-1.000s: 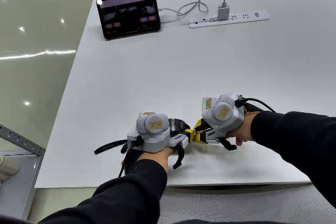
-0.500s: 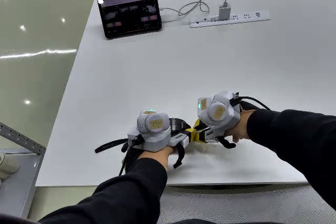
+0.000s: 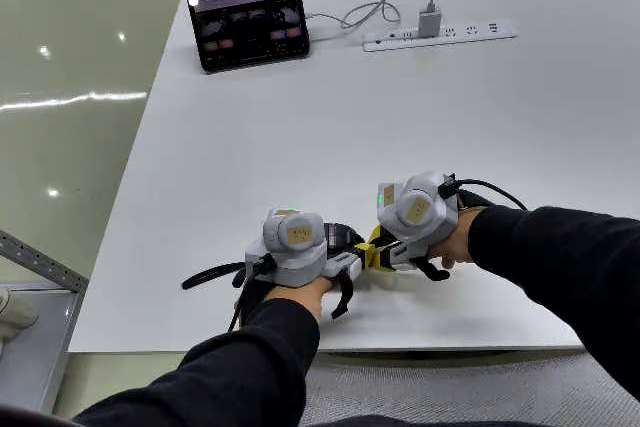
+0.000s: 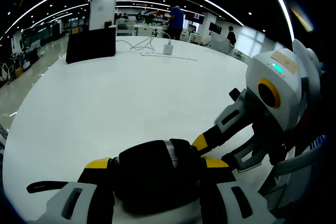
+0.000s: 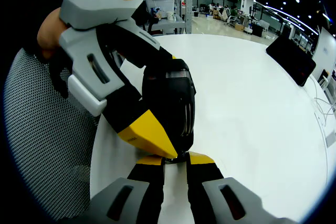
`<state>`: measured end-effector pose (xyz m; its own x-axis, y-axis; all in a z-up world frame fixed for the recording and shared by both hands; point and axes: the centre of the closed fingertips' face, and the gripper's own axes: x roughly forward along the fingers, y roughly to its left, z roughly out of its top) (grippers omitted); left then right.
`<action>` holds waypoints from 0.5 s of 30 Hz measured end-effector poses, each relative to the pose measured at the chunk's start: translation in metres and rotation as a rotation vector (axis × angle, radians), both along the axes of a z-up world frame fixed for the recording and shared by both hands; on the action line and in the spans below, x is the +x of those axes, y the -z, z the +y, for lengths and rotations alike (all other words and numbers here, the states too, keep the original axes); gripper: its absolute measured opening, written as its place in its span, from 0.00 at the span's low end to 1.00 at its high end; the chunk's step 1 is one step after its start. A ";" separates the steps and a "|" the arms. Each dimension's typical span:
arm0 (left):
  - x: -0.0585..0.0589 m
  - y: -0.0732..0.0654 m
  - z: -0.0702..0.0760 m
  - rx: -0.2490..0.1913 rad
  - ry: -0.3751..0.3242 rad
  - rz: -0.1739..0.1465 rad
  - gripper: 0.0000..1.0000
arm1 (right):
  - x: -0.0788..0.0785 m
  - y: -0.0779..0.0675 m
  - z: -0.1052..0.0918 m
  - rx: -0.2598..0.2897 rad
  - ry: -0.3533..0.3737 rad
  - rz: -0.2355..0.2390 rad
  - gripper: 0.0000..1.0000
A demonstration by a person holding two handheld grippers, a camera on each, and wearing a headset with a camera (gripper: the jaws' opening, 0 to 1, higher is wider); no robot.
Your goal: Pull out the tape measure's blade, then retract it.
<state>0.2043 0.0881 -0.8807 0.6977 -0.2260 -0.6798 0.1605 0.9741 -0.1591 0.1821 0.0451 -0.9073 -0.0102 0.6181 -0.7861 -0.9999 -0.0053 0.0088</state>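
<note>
A black tape measure [image 4: 157, 174] sits low over the white table [image 3: 300, 137] near its front edge. My left gripper [image 4: 157, 163] is shut on its case, one yellow-tipped finger on each side. In the head view the case [image 3: 340, 239] shows between the left gripper [image 3: 345, 265] and the right gripper [image 3: 378, 257], which almost touch. In the right gripper view the case [image 5: 170, 103] stands just ahead of my right gripper [image 5: 176, 159], whose jaws are pressed together at the case's mouth on the blade's tip. No length of blade shows. The left gripper [image 5: 105, 61] comes into that view from the left.
A dark tablet [image 3: 247, 23] stands at the table's far left. A white power strip [image 3: 440, 35] with a charger [image 3: 427, 21] and cable lies at the back. The table's left edge drops to a shiny floor [image 3: 60, 97]. A person's black sleeves [image 3: 560, 267] reach in from below.
The right gripper has slid a little to the left, closer to the left gripper and the case. The left gripper has stayed put.
</note>
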 end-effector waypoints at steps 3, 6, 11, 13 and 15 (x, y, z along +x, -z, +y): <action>0.000 0.000 0.000 0.000 0.000 -0.001 0.62 | 0.001 0.000 0.000 -0.002 0.002 -0.002 0.12; 0.000 0.000 0.000 0.000 0.000 -0.001 0.62 | 0.001 0.000 0.000 0.000 0.006 0.001 0.12; 0.000 0.000 0.000 0.000 -0.002 -0.004 0.62 | 0.001 0.001 -0.001 0.005 0.008 -0.004 0.12; 0.000 0.000 0.000 0.000 -0.002 -0.006 0.62 | 0.003 0.001 -0.002 -0.004 -0.010 -0.022 0.13; 0.001 -0.001 0.001 0.002 -0.009 -0.011 0.63 | 0.006 -0.001 -0.001 -0.002 -0.005 -0.038 0.18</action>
